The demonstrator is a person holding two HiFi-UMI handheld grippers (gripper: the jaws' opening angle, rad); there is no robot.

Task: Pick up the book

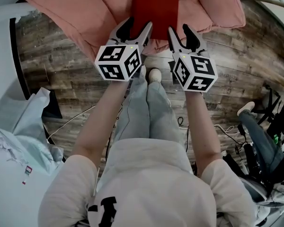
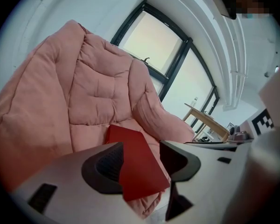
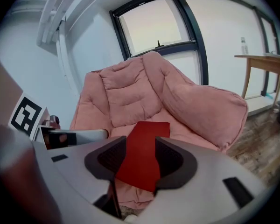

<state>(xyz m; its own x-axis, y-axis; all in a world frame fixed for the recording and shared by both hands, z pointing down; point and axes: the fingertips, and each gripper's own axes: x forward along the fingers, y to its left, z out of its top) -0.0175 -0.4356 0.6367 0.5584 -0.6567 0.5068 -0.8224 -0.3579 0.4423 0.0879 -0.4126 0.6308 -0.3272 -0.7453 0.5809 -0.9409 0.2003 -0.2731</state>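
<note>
A flat red book (image 1: 155, 4) lies on the seat of a pink padded chair (image 1: 85, 13), its near edge over the chair's front. My left gripper (image 1: 136, 26) is at the book's near left corner, my right gripper (image 1: 184, 32) just off its near right corner. Both are open with nothing pressed between the pads. In the left gripper view the book (image 2: 135, 162) shows through the gap between the fingers (image 2: 105, 169). The right gripper view shows the book (image 3: 143, 148) lying straight ahead between the jaws of the right gripper (image 3: 140, 162).
Wooden plank floor (image 1: 61, 65) lies below the chair. My own legs and a shoe (image 1: 155, 74) stand just in front of it. Cables (image 1: 71, 122) trail on the floor. Pale bags (image 1: 19, 126) lie at left, a seated person (image 1: 258, 131) at right. A wooden table (image 3: 263, 59) stands by the window.
</note>
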